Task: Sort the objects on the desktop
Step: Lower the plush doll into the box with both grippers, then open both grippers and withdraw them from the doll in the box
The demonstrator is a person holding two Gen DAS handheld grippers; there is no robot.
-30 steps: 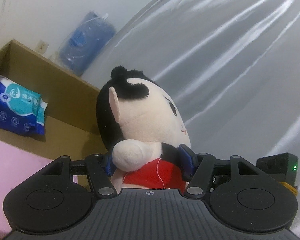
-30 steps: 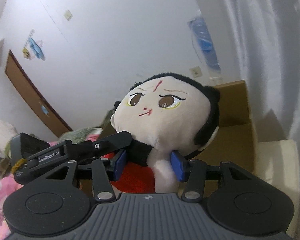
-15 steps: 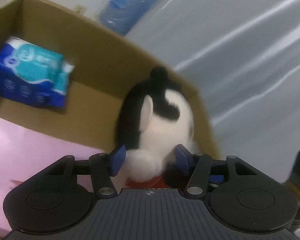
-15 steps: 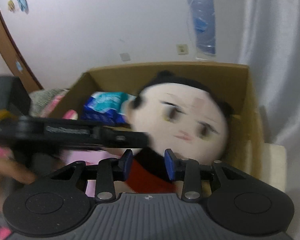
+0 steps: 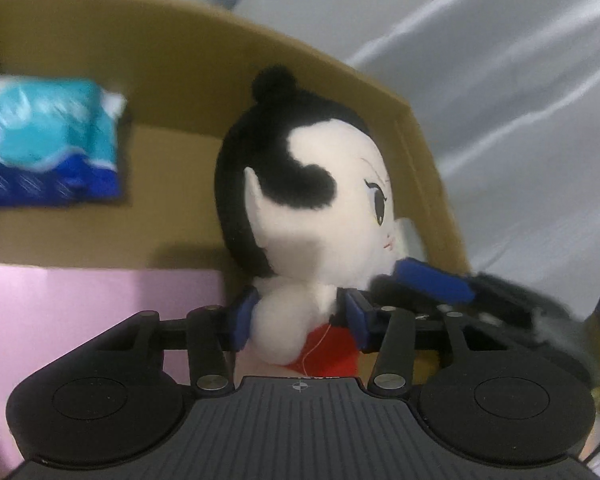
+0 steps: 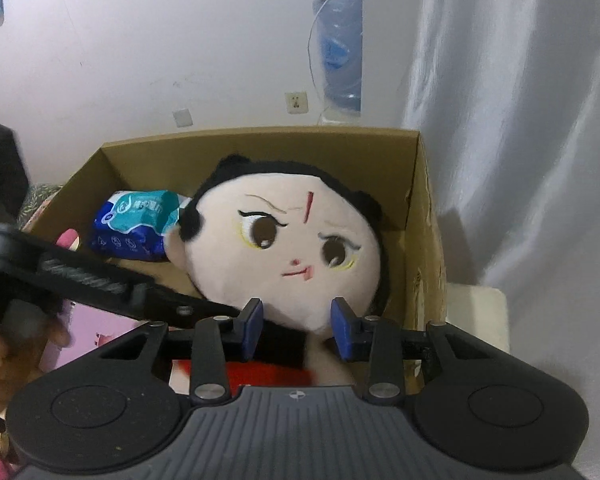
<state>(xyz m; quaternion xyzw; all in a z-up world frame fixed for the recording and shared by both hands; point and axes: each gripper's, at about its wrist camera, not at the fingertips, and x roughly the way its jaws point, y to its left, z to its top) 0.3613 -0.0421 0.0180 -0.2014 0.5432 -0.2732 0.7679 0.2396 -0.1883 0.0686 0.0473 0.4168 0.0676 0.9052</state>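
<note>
A plush doll [image 5: 312, 200] with black hair, a pale face and a red top hangs inside the open cardboard box [image 5: 180, 60], near its right wall. My left gripper [image 5: 300, 320] has the doll's arm and body between its blue pads; its jaws are closing on them. The right gripper's finger [image 5: 432, 280] reaches in under the doll's chin. In the right wrist view the doll [image 6: 284, 248] faces me, and my right gripper [image 6: 298, 330] is shut on its neck over the box [image 6: 260, 148]. The left gripper's finger [image 6: 80, 276] comes in from the left.
A blue and teal tissue pack [image 6: 140, 220] lies at the box's back left. A pink sheet [image 5: 80, 312] lies at the box's near left. A hand [image 6: 4, 344] holds the left tool. A white curtain [image 6: 520, 120] hangs right; a blue water bottle [image 6: 338, 52] stands behind.
Both grippers have tipped downward and carried the doll from above the box down into it. The left jaws have narrowed on the doll.
</note>
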